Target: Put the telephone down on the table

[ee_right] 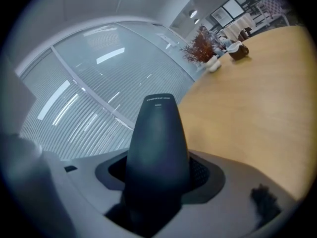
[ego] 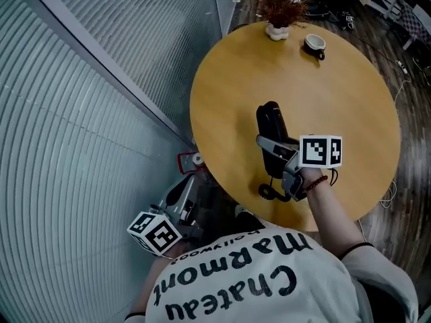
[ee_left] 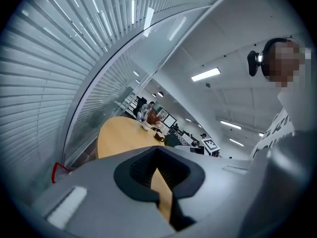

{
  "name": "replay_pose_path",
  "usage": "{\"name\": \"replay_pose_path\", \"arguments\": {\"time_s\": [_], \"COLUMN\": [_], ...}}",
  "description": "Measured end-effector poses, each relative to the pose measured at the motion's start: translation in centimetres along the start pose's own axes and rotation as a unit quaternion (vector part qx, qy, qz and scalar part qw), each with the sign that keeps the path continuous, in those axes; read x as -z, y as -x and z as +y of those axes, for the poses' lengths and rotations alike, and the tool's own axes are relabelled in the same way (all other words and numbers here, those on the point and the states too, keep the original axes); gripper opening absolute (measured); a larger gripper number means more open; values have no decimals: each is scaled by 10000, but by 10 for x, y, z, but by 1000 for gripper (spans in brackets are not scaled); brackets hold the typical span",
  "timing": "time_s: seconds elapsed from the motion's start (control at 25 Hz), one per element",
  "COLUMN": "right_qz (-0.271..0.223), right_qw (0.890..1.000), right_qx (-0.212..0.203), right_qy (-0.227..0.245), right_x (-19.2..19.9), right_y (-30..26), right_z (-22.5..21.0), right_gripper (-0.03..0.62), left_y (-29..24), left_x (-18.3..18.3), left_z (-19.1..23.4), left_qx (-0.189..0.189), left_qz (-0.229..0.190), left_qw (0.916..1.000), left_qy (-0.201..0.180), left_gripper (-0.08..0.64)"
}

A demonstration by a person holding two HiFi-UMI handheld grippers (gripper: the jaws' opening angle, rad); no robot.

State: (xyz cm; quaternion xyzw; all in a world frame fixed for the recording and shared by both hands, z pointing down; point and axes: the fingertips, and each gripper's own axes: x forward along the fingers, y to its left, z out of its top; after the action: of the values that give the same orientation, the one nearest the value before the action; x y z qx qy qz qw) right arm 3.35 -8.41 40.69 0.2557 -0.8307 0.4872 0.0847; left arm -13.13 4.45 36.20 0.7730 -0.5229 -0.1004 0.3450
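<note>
A black telephone handset [ego: 271, 128] hangs over the near part of the round wooden table [ego: 337, 99], pointing away from me. My right gripper [ego: 274, 151] is shut on its near end. In the right gripper view the telephone [ee_right: 157, 143] rises between the grey jaws, right gripper [ee_right: 156, 185] clamped on it. A dark coiled cord [ego: 269, 192] trails by the table's near edge. Whether the telephone touches the table I cannot tell. My left gripper [ego: 183, 204] hangs low beside the table's left edge, and the left gripper [ee_left: 161, 182] holds nothing, jaws together.
A small white pot with a reddish dried plant [ego: 277, 27] and a cup [ego: 314, 44] stand at the table's far edge. A glass wall with blinds [ego: 101, 79] runs along the left. A red-and-white object [ego: 189, 159] lies on the floor by the table's left edge.
</note>
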Motion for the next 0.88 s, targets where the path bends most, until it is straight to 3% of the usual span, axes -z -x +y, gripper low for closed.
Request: {"name": "replay_pose_path", "arguments": {"time_s": [0.16, 0.36, 0.52, 0.72, 0.88], "right_qz": [-213, -352, -494, -669, -802], "right_qw": [9993, 9977, 9967, 9946, 9922], "right_qx": [21, 185, 161, 211, 317], "right_qy": [-291, -557, -626, -768, -903], "right_x": [-10, -11, -19, -22, -22], "right_y": [-10, -25, -24, -20, -17], "right_z": [-4, -12, -2, 9, 10], "right_gripper": [293, 293, 293, 293, 293], "left_y": [-5, -16, -31, -66, -87], "left_x": [-12, -19, -33, -31, -34], "left_z": [17, 44, 38, 26, 20], "left_qx": [39, 170, 489, 1264, 1465], "left_qz": [-94, 100, 323, 837, 907], "left_qw": [9999, 9995, 9959, 9831, 9780], "left_qy": [-64, -227, -685, -1023, -1175], "left_gripper": [6, 6, 6, 6, 6]}}
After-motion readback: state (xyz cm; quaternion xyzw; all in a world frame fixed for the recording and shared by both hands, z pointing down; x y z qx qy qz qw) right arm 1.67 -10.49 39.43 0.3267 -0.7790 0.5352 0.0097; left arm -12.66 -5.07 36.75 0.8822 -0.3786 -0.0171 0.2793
